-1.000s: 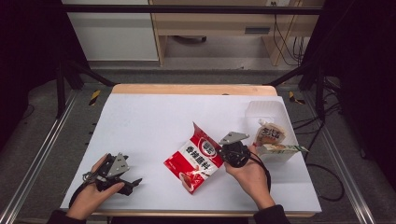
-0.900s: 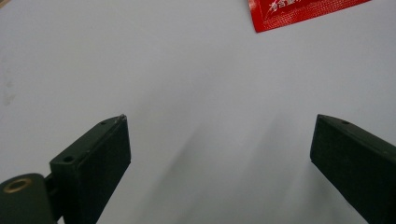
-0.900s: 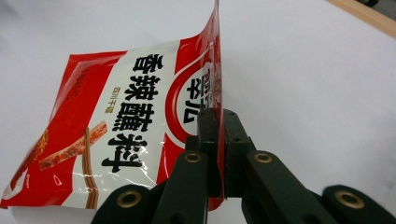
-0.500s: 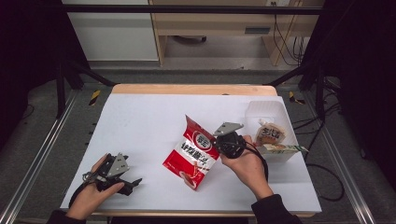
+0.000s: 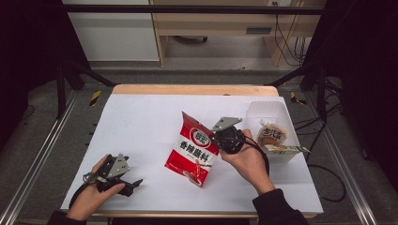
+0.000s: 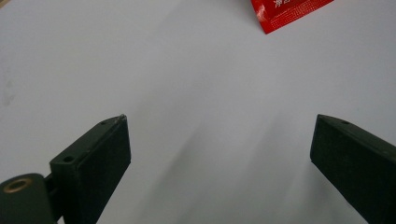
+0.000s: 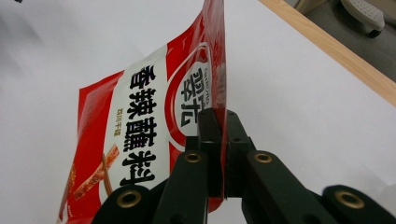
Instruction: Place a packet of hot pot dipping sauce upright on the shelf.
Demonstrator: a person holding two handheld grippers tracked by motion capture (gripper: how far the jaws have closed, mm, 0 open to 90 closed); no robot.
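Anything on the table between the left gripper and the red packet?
Nothing: in the high view, bare white table separates the left gripper from the red packet. The left gripper view agrees.

The seasoning packet [image 5: 193,149] is red with a white band bearing black characters and a red-and-white round logo. The table [image 5: 141,122] is white, wood-edged along its far side. Both grippers' jaws are black.
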